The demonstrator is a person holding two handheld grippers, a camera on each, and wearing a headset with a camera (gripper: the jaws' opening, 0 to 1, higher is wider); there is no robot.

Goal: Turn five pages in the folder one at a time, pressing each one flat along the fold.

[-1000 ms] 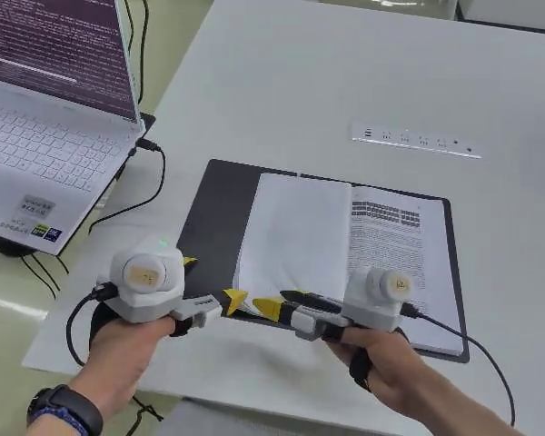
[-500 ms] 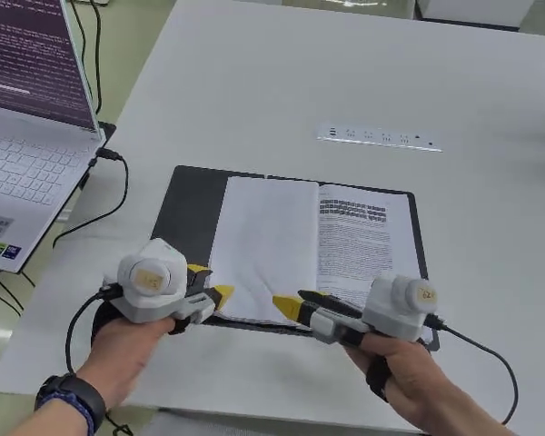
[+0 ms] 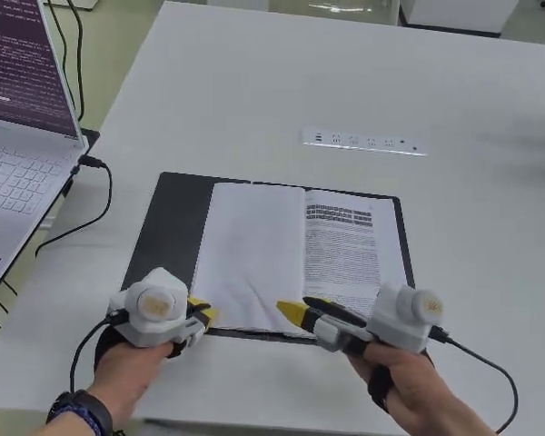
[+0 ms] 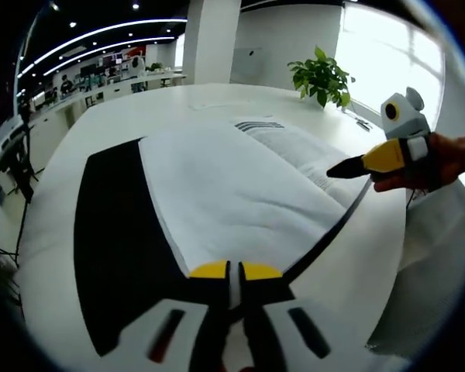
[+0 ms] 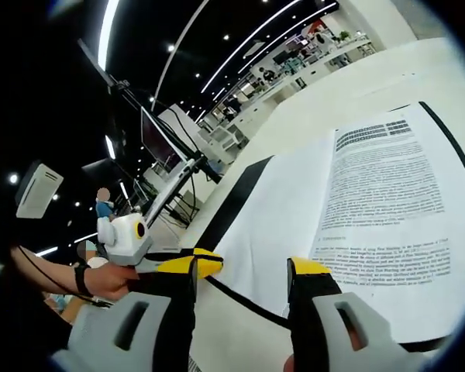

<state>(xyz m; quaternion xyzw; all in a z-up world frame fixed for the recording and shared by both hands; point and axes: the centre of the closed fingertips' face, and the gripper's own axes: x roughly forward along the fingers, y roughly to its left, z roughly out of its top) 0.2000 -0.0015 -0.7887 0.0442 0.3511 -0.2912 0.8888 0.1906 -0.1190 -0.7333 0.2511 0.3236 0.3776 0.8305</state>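
Folder (image 3: 162, 232) lies open on table (image 3: 254, 91). Left gripper (image 4: 234, 270): jaws together, at folder's near edge below blank page (image 3: 250, 245). Right gripper (image 5: 249, 266): jaws apart, near printed page (image 5: 387, 201).

Folder (image 3: 168, 227) lies open on table (image 3: 254, 82), close to its near edge. Inside: blank page (image 3: 250, 254) left of the fold, printed page (image 3: 345, 254) right of it. Socket strip (image 3: 363, 143) behind the folder, well apart. Laptop (image 3: 18, 173) to the left, past the table's left edge; cable (image 3: 104, 195) between it and the folder. Left gripper (image 3: 203, 314) at the folder's near left corner. Right gripper (image 3: 295, 309) at the near edge, under the fold. Potted plant (image 4: 322, 77) beyond the table's far end.
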